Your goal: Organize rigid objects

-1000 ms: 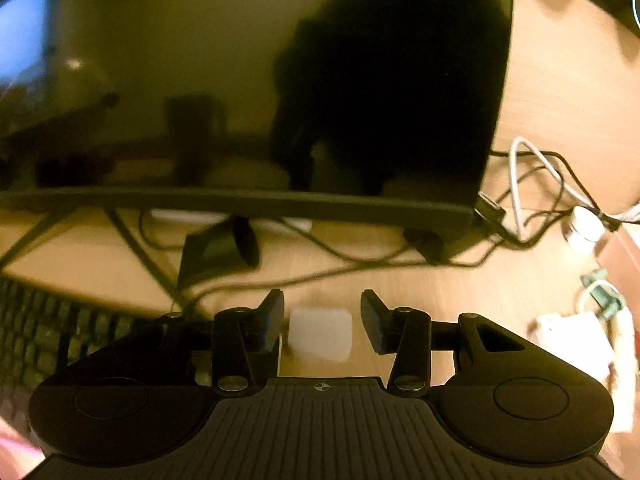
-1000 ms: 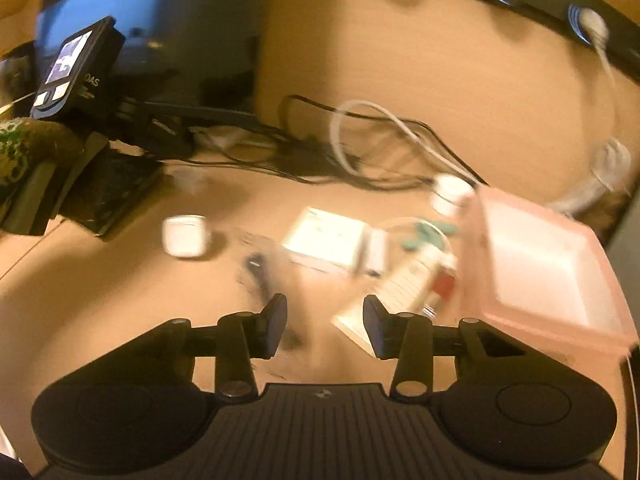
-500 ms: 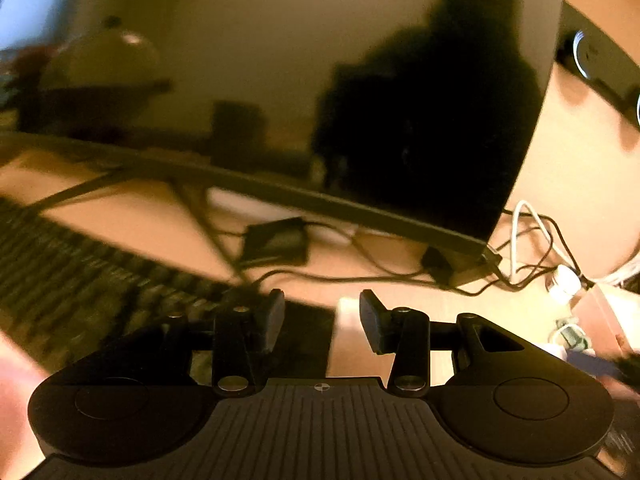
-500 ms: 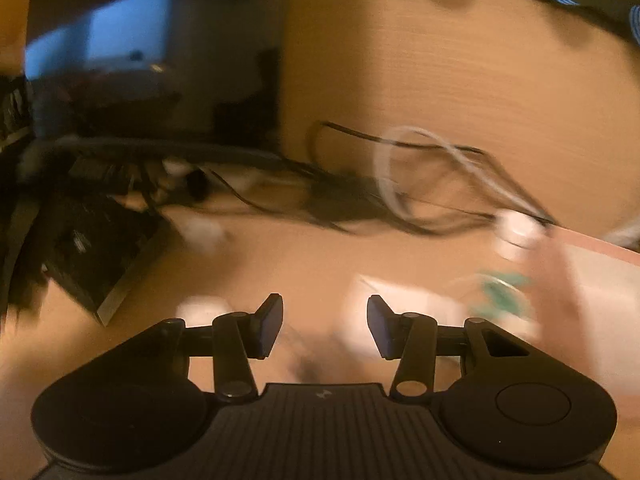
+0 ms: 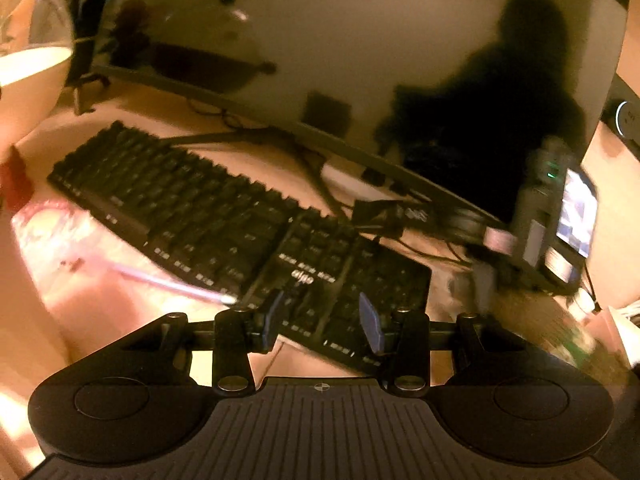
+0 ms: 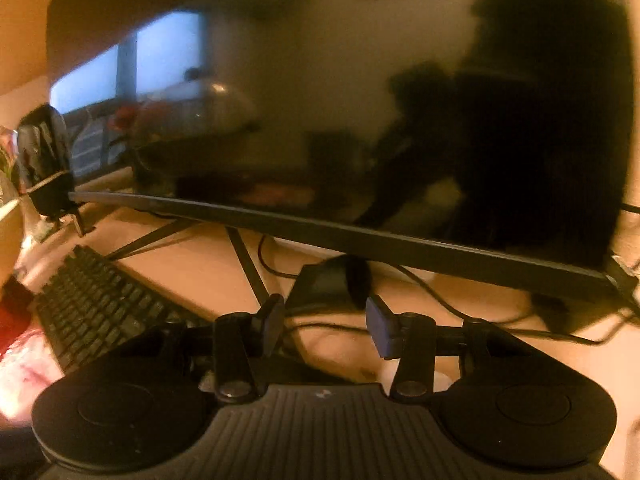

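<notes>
My left gripper (image 5: 322,316) hovers open over the right end of a black keyboard (image 5: 224,216), with nothing between its fingers. A pink pen (image 5: 172,282) lies on the desk just left of it, beside the keyboard's front edge. My right gripper (image 6: 325,320) is open too and holds nothing. It points at the foot of a dark monitor (image 6: 360,120). A small black box (image 6: 332,284) with cables sits on the desk just beyond its fingertips. A bit of something white (image 6: 440,380) shows under its right finger, too hidden to name.
The monitor (image 5: 360,40) stands behind the keyboard on thin legs (image 5: 320,184). At the right of the left wrist view is a hand-held device with a lit screen (image 5: 576,212) and a patterned sleeve (image 5: 580,340). Crinkled plastic (image 5: 52,236) lies at the left. Cables (image 6: 460,312) trail under the monitor.
Both views have swung left. The white case has left the space before my left fingers and the keyboard has come in. The right view lost the pink box and clutter and faces the monitor.
</notes>
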